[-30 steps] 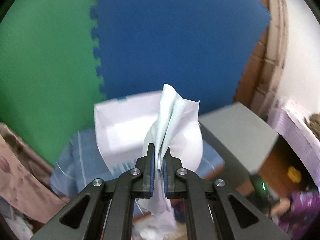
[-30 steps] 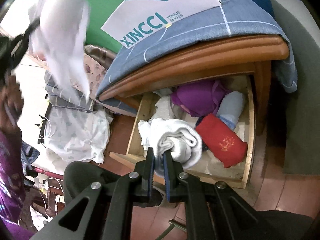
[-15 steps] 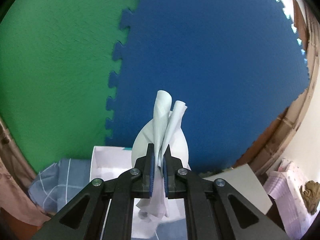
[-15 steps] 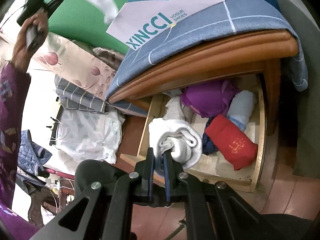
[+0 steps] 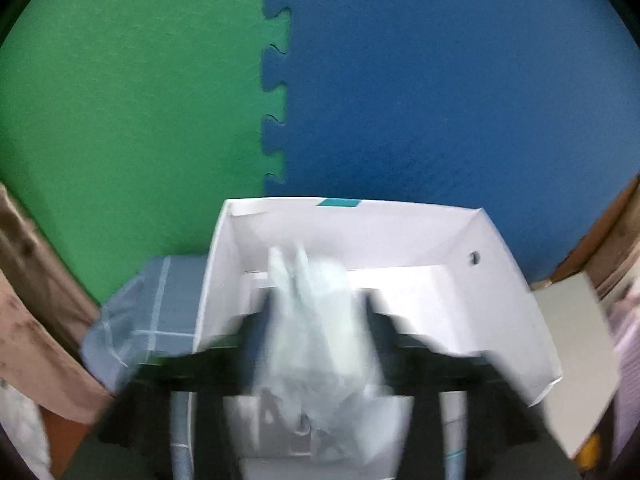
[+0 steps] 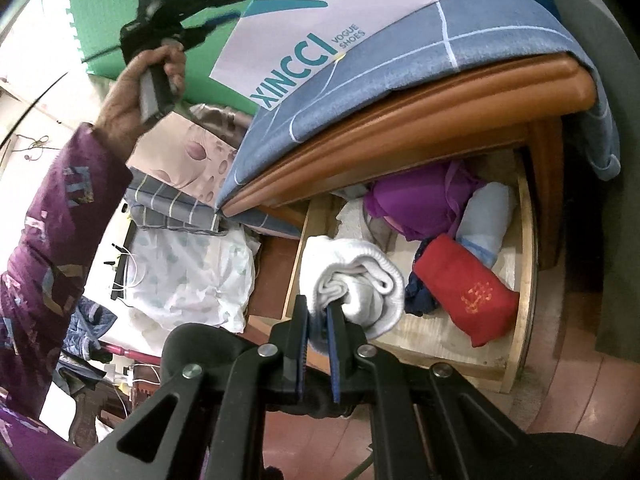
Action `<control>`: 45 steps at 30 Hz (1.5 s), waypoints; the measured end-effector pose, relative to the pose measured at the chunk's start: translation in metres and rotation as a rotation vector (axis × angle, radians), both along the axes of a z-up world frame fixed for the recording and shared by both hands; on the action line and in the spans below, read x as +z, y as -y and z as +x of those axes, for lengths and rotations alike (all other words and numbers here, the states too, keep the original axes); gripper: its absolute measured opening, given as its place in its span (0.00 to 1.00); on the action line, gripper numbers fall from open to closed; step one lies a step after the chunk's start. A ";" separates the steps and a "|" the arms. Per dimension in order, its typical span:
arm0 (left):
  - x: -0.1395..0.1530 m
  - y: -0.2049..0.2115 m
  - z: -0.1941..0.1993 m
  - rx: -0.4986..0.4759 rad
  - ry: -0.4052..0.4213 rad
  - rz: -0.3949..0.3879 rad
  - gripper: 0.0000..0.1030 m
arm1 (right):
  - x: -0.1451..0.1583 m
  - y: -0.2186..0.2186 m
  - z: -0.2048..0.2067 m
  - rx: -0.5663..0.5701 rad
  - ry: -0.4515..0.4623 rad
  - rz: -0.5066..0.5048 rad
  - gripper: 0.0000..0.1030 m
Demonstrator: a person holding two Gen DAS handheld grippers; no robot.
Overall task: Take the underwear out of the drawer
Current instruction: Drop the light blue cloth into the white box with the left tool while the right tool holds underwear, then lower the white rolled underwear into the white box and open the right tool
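Straight ahead of the left gripper (image 5: 316,300), just beyond the jaws: an open white shoe box (image 5: 500,280), standing on a grey-blue checked cloth (image 5: 160,312). Between the jaws and over the inside of the box: a pale underwear piece (image 5: 312,344), very blurred. Jaws of the left gripper spread wide apart, not pinching the fabric. Behind the box: a green foam mat (image 5: 132,100) and a blue foam mat (image 5: 460,80), joined by puzzle teeth.

Right gripper (image 6: 318,314) closed tight on a white rolled garment (image 6: 360,284), the roll pinched at its near end. Just beyond the jaws and to their right: a wooden drawer (image 6: 516,340), pulled open. Inside it, right of the jaws: a red folded piece (image 6: 464,292) with a gold mark, a dark navy item (image 6: 418,300) touching it, a pale blue roll (image 6: 484,220) behind it, a purple garment (image 6: 420,200) at the back. Cannot tell if the white roll rests on the drawer bottom or hangs above it.

Shown only from the right wrist: the drawer and its contents, the outside of the shoe box with the letters XINCCI, and far up to the left of the jaws a left hand (image 6: 152,80) holding the left gripper, fingers apart, no cloth seen in them. Shown only from the left wrist: the inside of the box and the pale underwear piece.
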State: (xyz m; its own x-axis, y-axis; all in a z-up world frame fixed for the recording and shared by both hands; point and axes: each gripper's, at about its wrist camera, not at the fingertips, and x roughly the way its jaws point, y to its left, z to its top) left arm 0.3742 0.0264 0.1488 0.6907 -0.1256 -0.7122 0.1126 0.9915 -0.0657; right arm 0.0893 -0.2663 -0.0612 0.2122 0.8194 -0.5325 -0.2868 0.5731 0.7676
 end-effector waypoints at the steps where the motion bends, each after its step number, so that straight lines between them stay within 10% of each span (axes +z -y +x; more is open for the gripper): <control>1: 0.002 0.002 -0.004 -0.002 0.026 0.027 0.67 | 0.001 0.000 0.000 0.001 0.003 0.000 0.08; 13: 0.020 0.047 -0.148 -0.018 0.391 0.366 1.00 | 0.011 0.004 -0.005 -0.051 0.057 0.001 0.08; 22: -0.013 -0.007 -0.259 0.129 0.364 0.235 1.00 | 0.064 0.006 -0.012 -0.076 0.155 0.007 0.08; 33: -0.095 -0.089 -0.312 0.279 0.215 -0.026 1.00 | 0.231 -0.025 0.069 -0.112 0.485 -0.154 0.08; 45: -0.128 -0.089 -0.308 0.238 0.156 -0.043 1.00 | 0.186 -0.091 0.247 -0.177 0.291 -0.486 0.08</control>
